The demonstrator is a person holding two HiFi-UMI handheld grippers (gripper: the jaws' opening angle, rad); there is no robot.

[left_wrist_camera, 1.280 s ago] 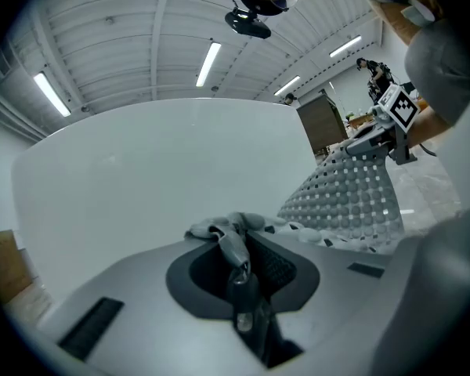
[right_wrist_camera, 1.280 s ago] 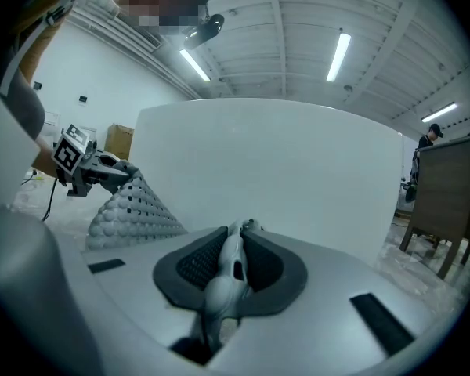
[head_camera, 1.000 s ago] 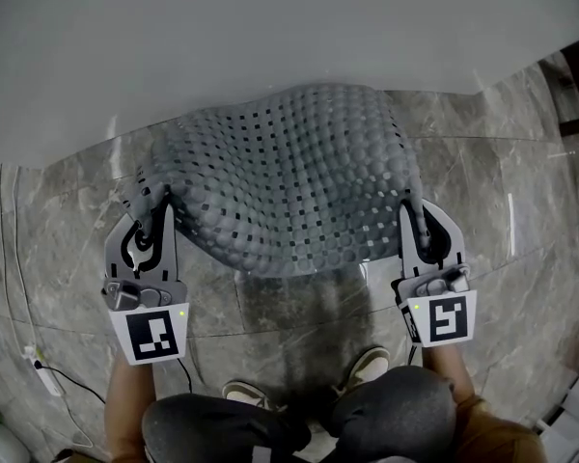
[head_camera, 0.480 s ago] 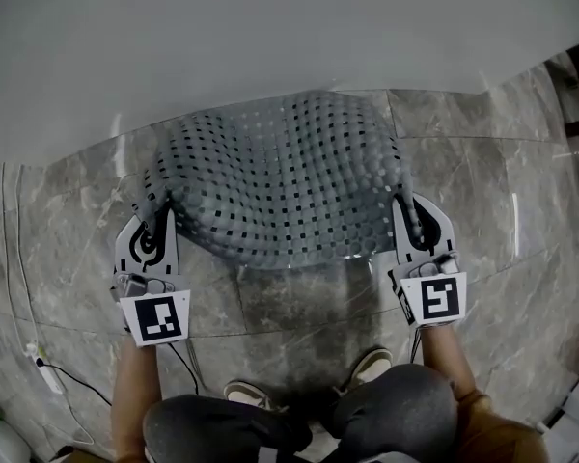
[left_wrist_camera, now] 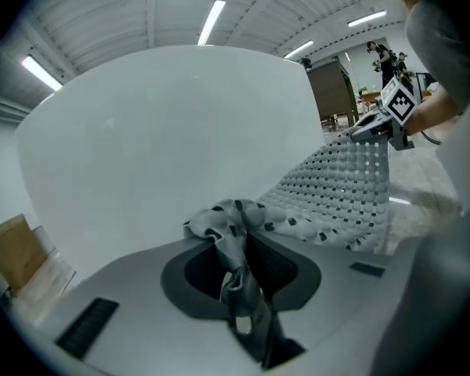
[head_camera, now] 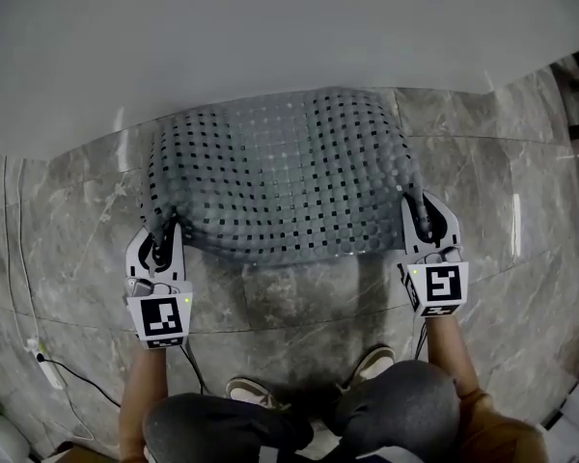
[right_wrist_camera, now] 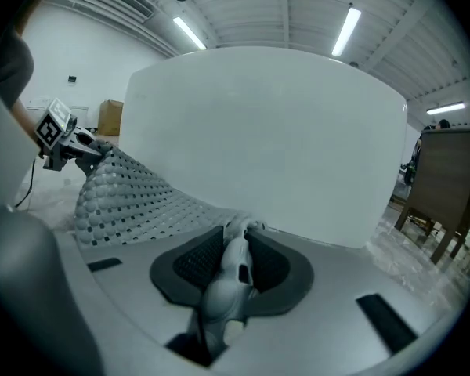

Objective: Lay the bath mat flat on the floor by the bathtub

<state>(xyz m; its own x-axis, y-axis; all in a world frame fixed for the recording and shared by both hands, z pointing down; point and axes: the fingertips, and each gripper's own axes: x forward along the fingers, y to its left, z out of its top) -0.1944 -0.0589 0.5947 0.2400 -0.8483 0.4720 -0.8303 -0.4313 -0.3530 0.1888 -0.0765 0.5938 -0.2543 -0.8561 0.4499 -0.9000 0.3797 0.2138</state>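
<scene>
The bath mat (head_camera: 280, 177), a grey rubbery sheet of bumps and square holes, is spread wide against the foot of the white bathtub (head_camera: 270, 46). Its far edge appears to be down on the marbled floor (head_camera: 299, 302) at the tub wall, while its near edge hangs a little raised, sagging between the two near corners. That sag is there because each corner is pinched. The left claw (head_camera: 161, 237) is closed tight on a crumpled fold of the near-left corner. The right claw (head_camera: 420, 218) has the near-right corner between its jaws, which have just been opening, though the fold touches both pads. Holding the corners well apart keeps the sheet stretched and square to the tub, so it should settle without creases. I judge the laying nearly done: what remains is to lower the near edge and let go. The person crouches just behind, shoes (head_camera: 367, 365) near the mat's edge.
</scene>
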